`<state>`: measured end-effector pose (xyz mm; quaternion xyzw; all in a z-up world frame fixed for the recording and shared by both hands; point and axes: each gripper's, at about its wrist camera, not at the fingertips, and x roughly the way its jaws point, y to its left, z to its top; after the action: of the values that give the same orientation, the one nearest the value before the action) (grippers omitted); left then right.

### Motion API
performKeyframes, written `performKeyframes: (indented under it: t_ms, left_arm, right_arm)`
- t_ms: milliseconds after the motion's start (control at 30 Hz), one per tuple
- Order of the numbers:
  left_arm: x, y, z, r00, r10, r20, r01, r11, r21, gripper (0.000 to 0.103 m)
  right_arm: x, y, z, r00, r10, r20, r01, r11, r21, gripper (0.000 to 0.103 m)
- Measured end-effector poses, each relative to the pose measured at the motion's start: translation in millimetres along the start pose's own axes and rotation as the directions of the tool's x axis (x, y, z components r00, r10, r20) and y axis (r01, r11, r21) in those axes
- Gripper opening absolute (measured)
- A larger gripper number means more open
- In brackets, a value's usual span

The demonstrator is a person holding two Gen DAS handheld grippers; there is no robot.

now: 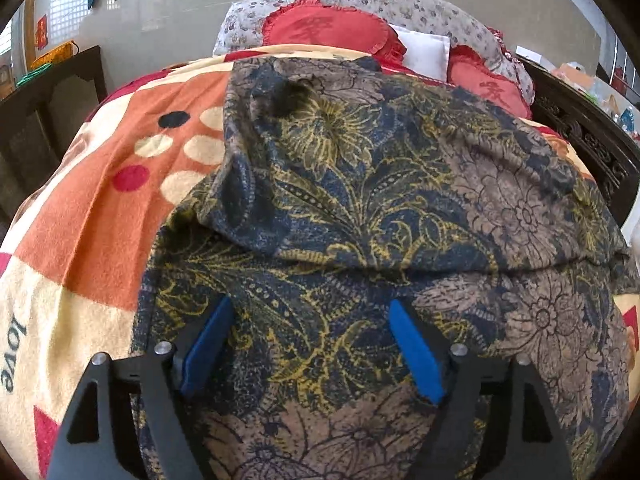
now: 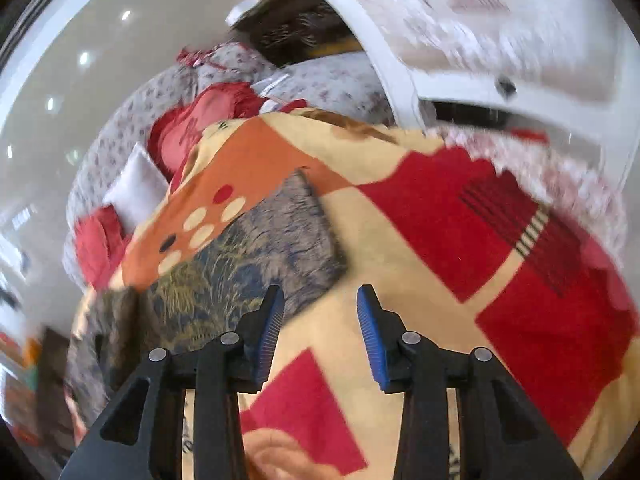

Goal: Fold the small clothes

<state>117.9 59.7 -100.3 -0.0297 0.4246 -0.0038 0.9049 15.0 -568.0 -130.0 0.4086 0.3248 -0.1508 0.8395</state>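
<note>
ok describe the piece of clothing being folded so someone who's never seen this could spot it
On the bed, over the orange, red and cream patchwork blanket, lies the garment. It is dark blue and brown with fine yellow floral line work, unlike the blanket's bold blocks and dots or the red cushions by the headboard.

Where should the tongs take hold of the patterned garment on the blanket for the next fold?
Probably at the garment's free right edge, where it lies flat on the blanket, coming from the right. The right tongs are open beside that edge; the left tongs are open over the near hem. The fold ridge across the middle is bulkier.
</note>
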Motion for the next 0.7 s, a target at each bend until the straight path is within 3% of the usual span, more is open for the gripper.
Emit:
performKeyframes:
  t_ms: [67, 233, 300, 333, 467, 567, 700]
  left_arm:
    - [1, 0, 1, 1.000, 0.000, -0.001, 0.000, 1.000, -0.003, 0.084]
    - [1, 0, 1, 1.000, 0.009, -0.004, -0.009, 1.000, 0.002, 0.084]
    - [1, 0, 1, 1.000, 0.008, -0.004, -0.008, 1.000, 0.002, 0.084]
    - [1, 0, 1, 1.000, 0.008, -0.004, -0.008, 1.000, 0.002, 0.084]
    - [1, 0, 1, 1.000, 0.006, -0.004, -0.006, 1.000, 0.001, 0.084]
    - [0, 0, 0, 1.000, 0.002, -0.003, -0.002, 1.000, -0.003, 0.085]
    - [0, 2, 1, 1.000, -0.009, -0.001, 0.009, 1.000, -0.010, 0.085]
  right_arm:
    - [19, -4, 4, 0.999, 0.039, -0.032, -0.038, 0.998, 0.051, 0.049]
    - [43, -3, 9, 0.998, 0.060, -0.003, -0.059, 0.988, 0.142, 0.048]
    - [42, 0, 15, 1.000, 0.023, -0.009, -0.021, 0.992, 0.128, 0.017]
    - [38, 5, 20, 1.000, 0.011, -0.007, -0.010, 0.994, 0.110, 0.016]
    - [-16, 35, 61, 0.992, -0.022, 0.121, 0.025, 0.999, -0.023, 0.016]
    - [-67, 56, 103, 0.972, -0.039, 0.232, 0.064, 0.993, -0.099, 0.016]
    - [-106, 102, 129, 0.963, 0.014, 0.268, 0.052, 0.971, -0.235, 0.016]
